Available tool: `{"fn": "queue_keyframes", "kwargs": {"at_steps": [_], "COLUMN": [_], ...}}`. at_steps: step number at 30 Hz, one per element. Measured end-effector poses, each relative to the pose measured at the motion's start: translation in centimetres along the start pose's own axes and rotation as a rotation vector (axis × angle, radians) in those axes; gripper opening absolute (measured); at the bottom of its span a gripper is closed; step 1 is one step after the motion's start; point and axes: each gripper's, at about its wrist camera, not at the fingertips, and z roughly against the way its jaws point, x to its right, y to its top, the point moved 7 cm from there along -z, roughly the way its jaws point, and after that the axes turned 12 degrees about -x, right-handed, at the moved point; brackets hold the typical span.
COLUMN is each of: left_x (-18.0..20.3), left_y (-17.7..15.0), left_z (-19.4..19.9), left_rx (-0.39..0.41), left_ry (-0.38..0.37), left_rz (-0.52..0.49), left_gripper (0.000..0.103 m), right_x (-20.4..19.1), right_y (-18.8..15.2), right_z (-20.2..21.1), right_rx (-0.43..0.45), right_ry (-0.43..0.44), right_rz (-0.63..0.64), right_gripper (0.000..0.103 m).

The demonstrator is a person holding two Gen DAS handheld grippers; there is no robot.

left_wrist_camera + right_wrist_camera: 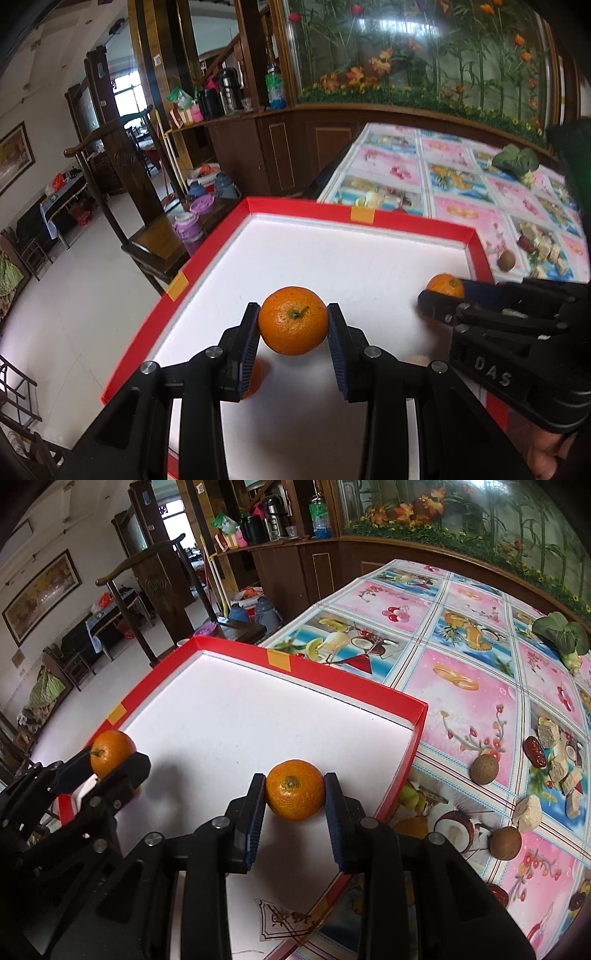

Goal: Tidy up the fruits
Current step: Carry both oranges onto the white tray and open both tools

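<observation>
From your left wrist view, your left claw [292, 325] is clamped on an orange [293, 319] held over the white floor of the red tray [476, 245]. A second orange patch [255, 376] peeks from behind the left finger, mostly hidden. At right, your right claw [439, 295] grips another orange [445, 285], half covered by its fingers.

From your right wrist view, the right claw [295, 794] pinches its orange [294, 789] above the tray's [417, 734] right side. 2 brown round fruits [484, 769] sit on the patterned table [461, 686]; what kind is unclear.
</observation>
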Motion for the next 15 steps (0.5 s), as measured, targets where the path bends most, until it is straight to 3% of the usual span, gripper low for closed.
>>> {"fn": "queue_keyframes", "kwargs": {"at_steps": [2,8,15], "left_x": [0.0,-1.0,-0.1], "left_y": [-0.4,-0.6,0.0], "left_z": [-0.4,0.1,2.5], "left_rx": [-0.017,-0.018,0.032], "left_ry": [0.003,0.036,0.026], "left_rz": [-0.003,0.010,-0.008], "left_gripper": [0.037,0.062,0.066], "right_x": [0.0,1.0,7.9], "right_y": [0.0,-0.2,-2.0], "right_z": [-0.1,2.2,8.8], "right_rx": [-0.008,0.040,0.184], "right_ry": [-0.002,0.057,0.086], "right_rz": [0.003,0.010,-0.073], "right_gripper": [0.034,0.051,0.052]}}
